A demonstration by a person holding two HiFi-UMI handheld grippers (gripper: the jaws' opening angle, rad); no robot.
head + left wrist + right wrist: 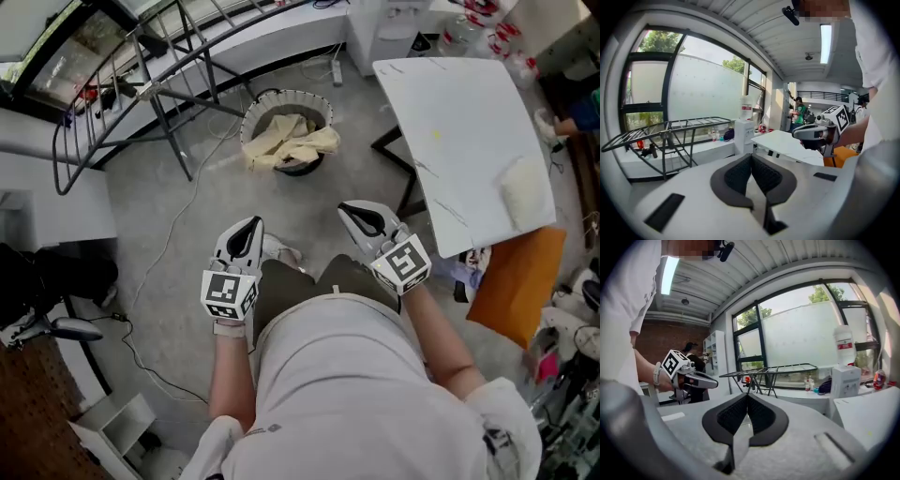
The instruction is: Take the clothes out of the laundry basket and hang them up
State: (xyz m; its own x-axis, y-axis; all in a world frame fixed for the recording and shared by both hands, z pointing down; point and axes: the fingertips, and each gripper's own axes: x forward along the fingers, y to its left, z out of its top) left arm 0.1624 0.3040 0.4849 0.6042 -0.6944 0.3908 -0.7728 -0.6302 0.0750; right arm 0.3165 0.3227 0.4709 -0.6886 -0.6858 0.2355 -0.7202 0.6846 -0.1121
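The laundry basket on the floor holds crumpled cream clothes.

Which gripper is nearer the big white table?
The right gripper: the table stands on its side, while the left gripper is farther across from it.

Bright daylight pours through the windows; both gripper views bulge, their corners vignetted black.

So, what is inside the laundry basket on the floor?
Inside the laundry basket lie crumpled cream-coloured clothes, and one part hangs over the rim. How many pieces there are cannot be told. Anything beneath them, and the basket's bottom, is covered.
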